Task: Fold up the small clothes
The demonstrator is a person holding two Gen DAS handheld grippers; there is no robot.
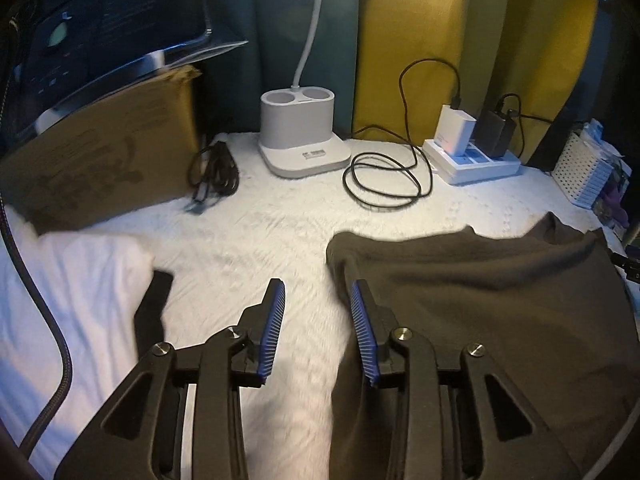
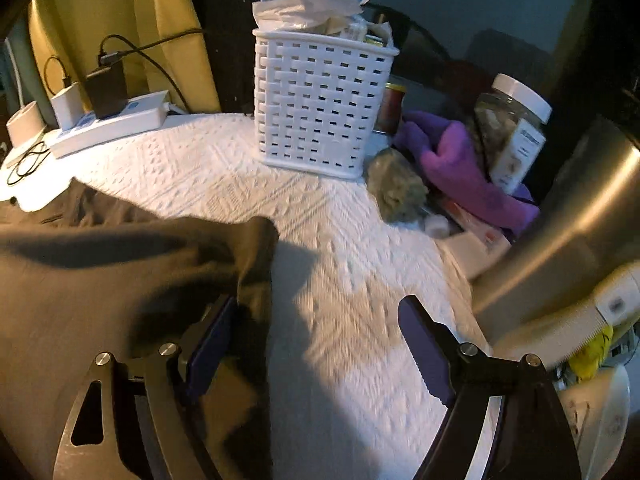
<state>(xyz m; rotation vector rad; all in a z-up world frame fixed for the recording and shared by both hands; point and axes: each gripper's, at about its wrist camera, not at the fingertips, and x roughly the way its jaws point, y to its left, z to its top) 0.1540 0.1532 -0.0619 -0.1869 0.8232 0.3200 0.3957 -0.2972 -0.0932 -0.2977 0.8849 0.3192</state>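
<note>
The dark brown cloth lies on the white bumpy table cover, near the front, between the two grippers, and it looks partly folded, with one rolled edge by the left one. The cloth could slide or come undone if a finger drags on it, because one left finger sits right at its edge and the cloth hangs over one right finger. It could also bunch up if only one side gets pulled. The black cables and the white basket are well away (so they are probably safe). The left gripper points down at the table with its fingers partly apart and nothing squeezed between them. The right gripper also tips down, its fingers spread wide, holding nothing. A white garment lies off to the left.
</note>
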